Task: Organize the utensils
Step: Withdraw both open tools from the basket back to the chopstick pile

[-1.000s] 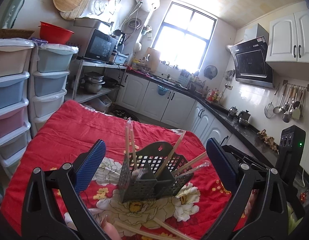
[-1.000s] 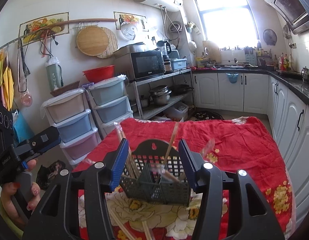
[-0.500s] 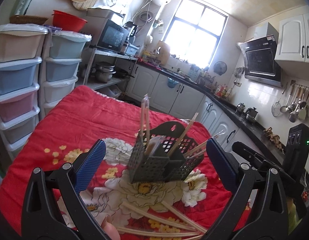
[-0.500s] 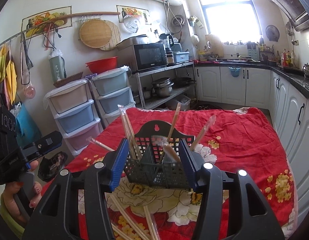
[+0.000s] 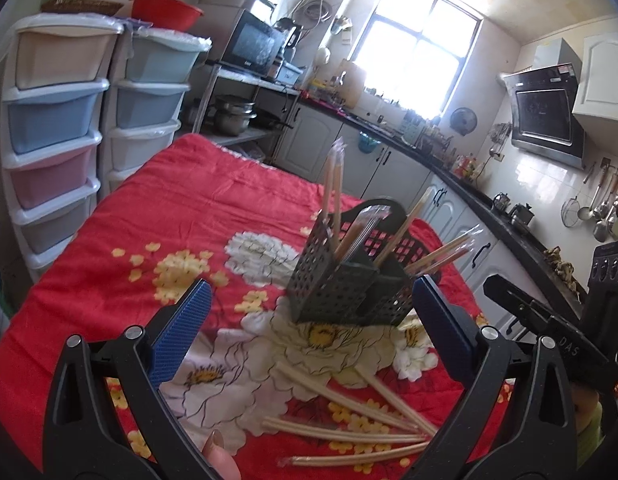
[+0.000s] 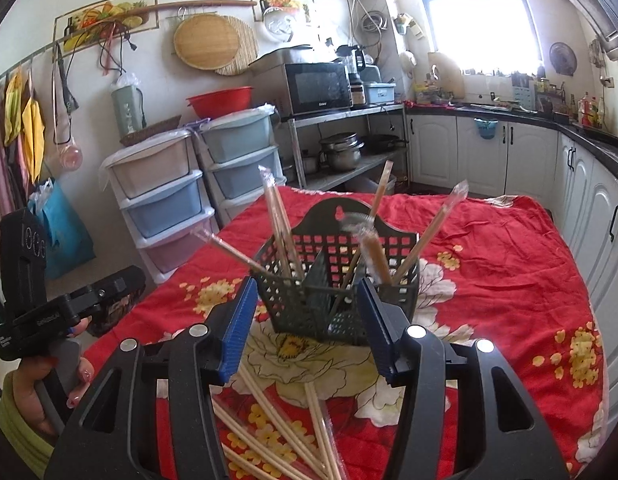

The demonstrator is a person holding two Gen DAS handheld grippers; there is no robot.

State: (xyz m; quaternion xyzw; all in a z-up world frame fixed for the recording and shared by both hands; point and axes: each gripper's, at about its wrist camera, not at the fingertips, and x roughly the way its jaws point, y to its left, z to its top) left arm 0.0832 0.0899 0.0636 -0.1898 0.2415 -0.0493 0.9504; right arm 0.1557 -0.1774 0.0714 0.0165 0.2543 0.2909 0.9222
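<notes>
A dark perforated utensil basket (image 5: 341,296) (image 6: 337,256) stands upright on the red floral cloth (image 5: 169,208). Several wrapped chopsticks (image 5: 335,184) (image 6: 277,216) lean out of its compartments. More wrapped chopsticks (image 5: 349,432) (image 6: 269,412) lie loose and fanned out on the cloth in front of it. My left gripper (image 5: 309,284) hovers wide open on the near side of the basket, over the loose sticks, nothing between its pads. My right gripper (image 6: 307,280) is open about half way, just short of the basket, also holding nothing.
Stacked plastic drawers (image 5: 57,120) (image 6: 161,200) stand to the left of the table. White kitchen cabinets (image 5: 389,168) and a dark counter run behind and to the right. A hand holding the left gripper's handle (image 6: 49,312) shows at the left edge.
Both grippers have sunk toward the cloth and tipped down. The basket now sits higher in the views and more of the loose chopsticks show. Neither gripper's opening has changed.
</notes>
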